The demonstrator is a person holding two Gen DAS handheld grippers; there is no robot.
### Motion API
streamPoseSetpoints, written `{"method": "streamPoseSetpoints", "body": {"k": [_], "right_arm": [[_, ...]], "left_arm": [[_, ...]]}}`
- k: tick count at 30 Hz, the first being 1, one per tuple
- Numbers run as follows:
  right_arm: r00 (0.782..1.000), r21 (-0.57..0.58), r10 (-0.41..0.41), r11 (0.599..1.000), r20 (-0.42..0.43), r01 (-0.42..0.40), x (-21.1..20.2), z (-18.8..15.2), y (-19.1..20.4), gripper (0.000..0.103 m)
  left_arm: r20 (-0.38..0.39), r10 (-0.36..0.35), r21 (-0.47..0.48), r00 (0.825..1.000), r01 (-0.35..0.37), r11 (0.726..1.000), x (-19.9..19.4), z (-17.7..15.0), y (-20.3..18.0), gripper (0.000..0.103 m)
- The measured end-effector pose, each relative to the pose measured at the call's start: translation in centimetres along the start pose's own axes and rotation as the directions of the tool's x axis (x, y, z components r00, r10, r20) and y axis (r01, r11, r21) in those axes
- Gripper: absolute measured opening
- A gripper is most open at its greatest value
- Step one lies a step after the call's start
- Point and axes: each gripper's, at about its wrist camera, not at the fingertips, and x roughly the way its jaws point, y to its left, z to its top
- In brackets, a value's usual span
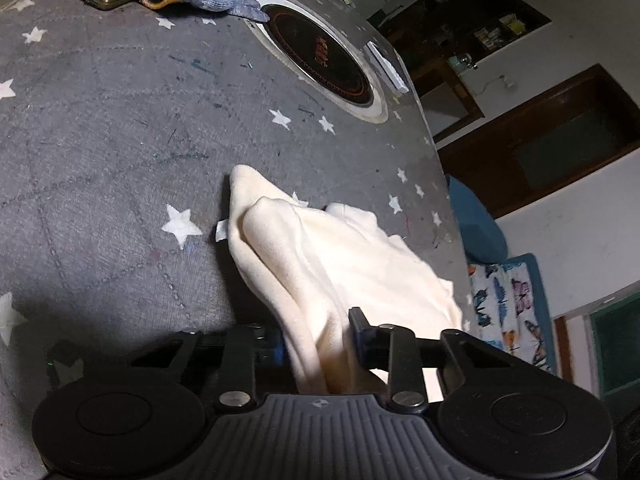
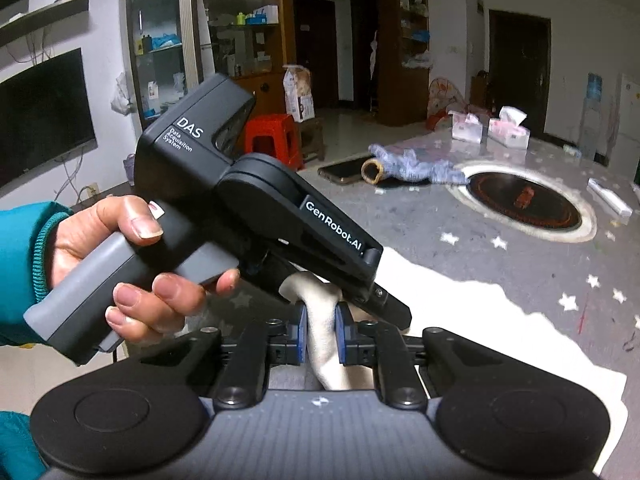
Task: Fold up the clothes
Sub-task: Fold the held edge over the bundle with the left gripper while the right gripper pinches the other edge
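Note:
A cream garment [image 1: 360, 256] lies bunched on the grey star-patterned table [image 1: 100, 120], near its right edge. My left gripper [image 1: 318, 340] is shut on a raised fold of it, and the cloth fills the gap between the fingers. In the right wrist view the same cream garment [image 2: 480, 328] spreads to the right. My right gripper [image 2: 321, 332] is shut on a narrow bunch of it between its blue pads [image 2: 301, 332]. A hand [image 2: 120, 248] in a teal sleeve holds the left gripper's handle just above and left of my right gripper. Both grips sit close together.
At the table's far side lie a phone [image 2: 346, 170], a grey knit glove [image 2: 412, 166] and tissue packs [image 2: 508, 130]. A round black cooktop [image 2: 524, 200] is set into the table. The table edge [image 1: 440, 168] drops off at the right. A red stool [image 2: 272, 136] stands beyond.

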Motion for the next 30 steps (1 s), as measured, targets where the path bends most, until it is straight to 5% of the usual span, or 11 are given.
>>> {"method": "streamPoseSetpoints", "body": {"k": [5,10,14,19,22,27,30], "right_arm": [[1.0,0.065,0.006,0.998,0.002,-0.006,-1.2,-0.8,-1.6,0.015],[0.994,0.189,-0.105,0.977,0.008,0.102,-3.4,-2.5,-5.6,0.016],[0.973,0.352,-0.23,0.908,-0.031,0.226,-4.8,-4.6,-10.3,0.032],[0.935,0.462,-0.35,0.822,-0.053,0.334,-6.0,-6.9,-14.7,0.037],[0.926,0.506,-0.373,0.79,-0.054,0.348,-5.9,-7.6,-16.2,0.05],[0.927,0.578,-0.372,0.748,-0.042,0.326,-4.8,-8.6,-18.2,0.05],[0.935,0.569,-0.353,0.763,-0.029,0.306,-4.2,-8.5,-17.9,0.048]], "left_arm": [[0.02,0.038,0.041,0.999,-0.038,0.998,0.2,-0.3,-0.1,0.022],[0.045,0.065,0.107,0.997,-0.069,0.992,0.2,-0.8,-0.8,0.022],[0.045,0.083,0.13,0.996,-0.088,0.988,0.2,-0.8,-1.2,0.022],[0.045,0.108,0.152,0.993,-0.114,0.982,0.4,-0.9,-1.7,0.023],[0.044,0.121,0.169,0.992,-0.127,0.977,0.5,-0.9,-2.0,0.023],[0.053,0.143,0.228,0.988,-0.151,0.962,0.7,-1.1,-2.6,0.024],[0.069,0.168,0.274,0.983,-0.181,0.945,0.8,-1.4,-3.2,0.025]]}}
